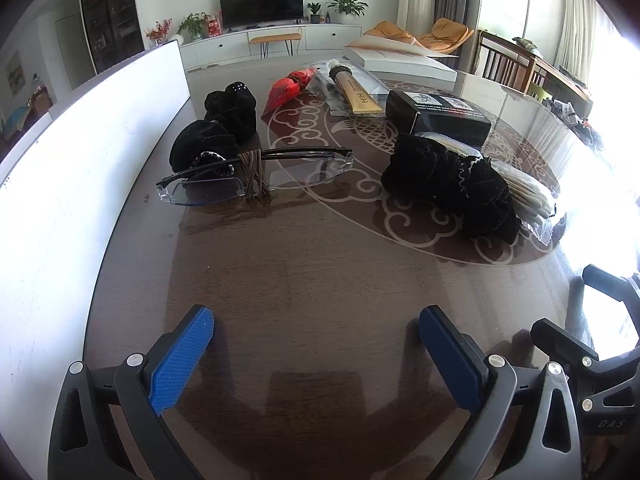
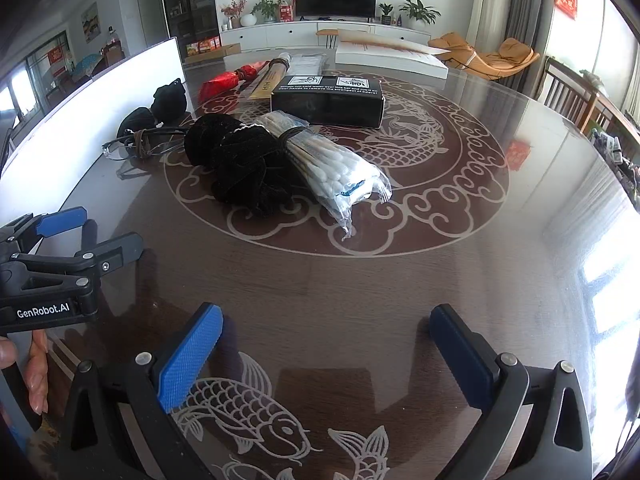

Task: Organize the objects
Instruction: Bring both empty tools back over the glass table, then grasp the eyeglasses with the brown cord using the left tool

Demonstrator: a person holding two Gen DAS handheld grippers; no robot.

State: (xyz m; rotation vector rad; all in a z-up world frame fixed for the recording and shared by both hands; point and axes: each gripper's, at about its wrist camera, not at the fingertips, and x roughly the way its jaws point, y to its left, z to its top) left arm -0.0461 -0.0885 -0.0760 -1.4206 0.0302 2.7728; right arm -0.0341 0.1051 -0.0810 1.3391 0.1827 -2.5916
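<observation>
Fingers: left gripper (image 1: 316,344) and right gripper (image 2: 326,344) both spread wide, empty, poised over the table for a first pick.
Centre frame: rimless folded glasses (image 1: 256,178), bound with brown cord to stay folded.
Right of centre: clear-bagged cotton swabs (image 2: 340,172) touching black velvet scrunchie (image 2: 244,164).

A dark glossy table (image 2: 400,288) with pale fish and cloud patterns carries everything. At the left lie glasses (image 1: 256,176), with a black cloth bundle (image 1: 224,128) behind them. At the middle sits another black cloth bundle (image 2: 244,160) touching a bag of cotton swabs (image 2: 332,168). Farther off lie a black box (image 2: 328,100), a red wrapper (image 2: 224,78), a tan tube (image 1: 358,98) and a white box (image 2: 392,58).
</observation>
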